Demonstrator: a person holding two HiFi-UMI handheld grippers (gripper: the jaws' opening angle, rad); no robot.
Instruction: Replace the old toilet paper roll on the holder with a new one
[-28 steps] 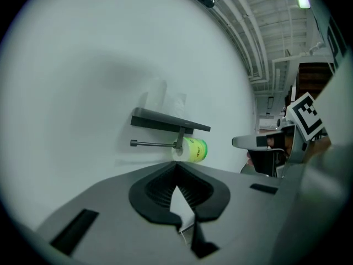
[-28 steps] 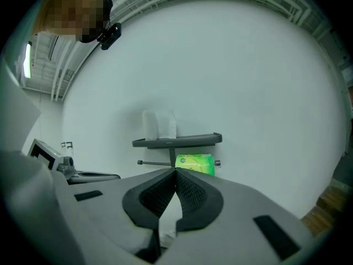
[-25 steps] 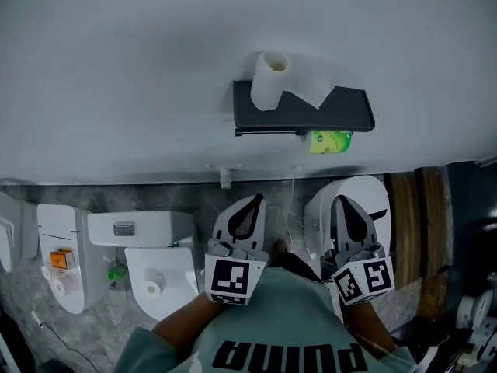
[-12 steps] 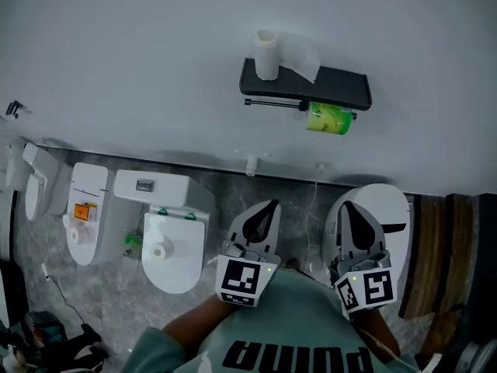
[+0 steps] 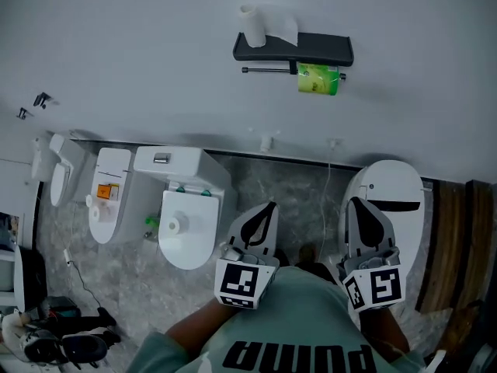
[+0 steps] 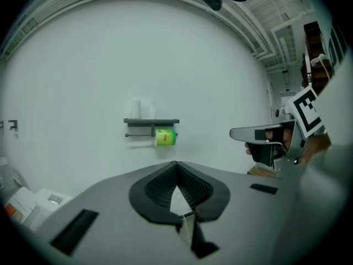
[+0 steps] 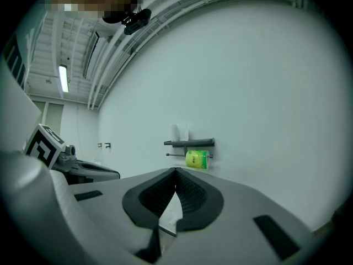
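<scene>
Head view, upper centre: holder (image 5: 311,49), green roll (image 5: 318,78) on its bar, white roll (image 5: 255,26) atop. Lower frame: left claw (image 5: 269,206), right claw (image 5: 354,202), both closed, empty.

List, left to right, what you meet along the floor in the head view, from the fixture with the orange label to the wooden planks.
white fixture with orange label → white toilet → left gripper → right gripper → wooden planks
</scene>
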